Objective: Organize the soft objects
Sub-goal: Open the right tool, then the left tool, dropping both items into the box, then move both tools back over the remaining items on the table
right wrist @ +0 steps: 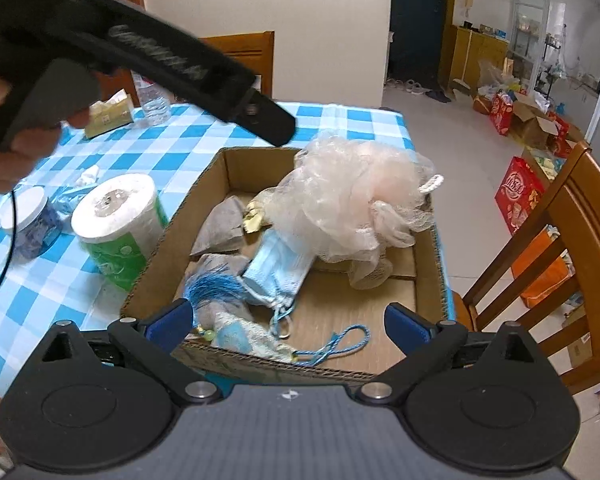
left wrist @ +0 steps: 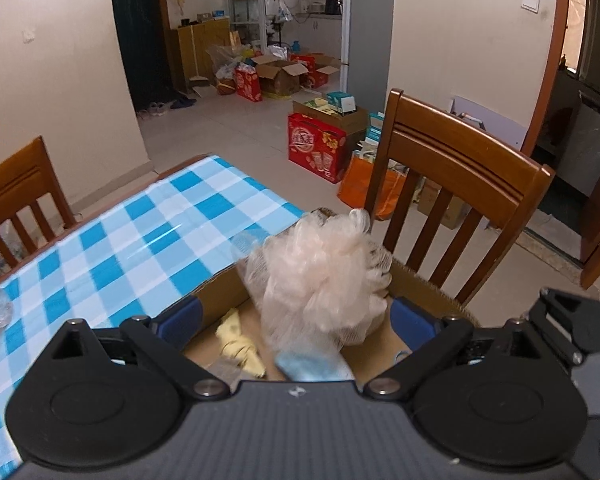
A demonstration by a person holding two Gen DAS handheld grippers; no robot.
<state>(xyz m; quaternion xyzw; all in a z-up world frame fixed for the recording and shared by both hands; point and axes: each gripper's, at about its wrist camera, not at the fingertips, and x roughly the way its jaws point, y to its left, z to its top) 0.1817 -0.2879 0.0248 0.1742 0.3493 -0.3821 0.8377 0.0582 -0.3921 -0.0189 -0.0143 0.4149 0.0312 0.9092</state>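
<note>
Pale pink mesh bath pouf (right wrist: 360, 196) lies in shallow brown cardboard box (right wrist: 440, 264) on blue-white checked tablecloth (right wrist: 32, 280), piled against far right corner, partly over blue pleated face mask (right wrist: 278, 266). Left gripper (left wrist: 296, 320) spread wide, empty, above box, pouf just ahead of its fingers. Right gripper (right wrist: 288, 322) likewise wide, empty, at near rim. Pouf likely featherlight, springy, compressible, snag-prone; pinch dense gathered core or white cord loop (right wrist: 432, 184).
</note>
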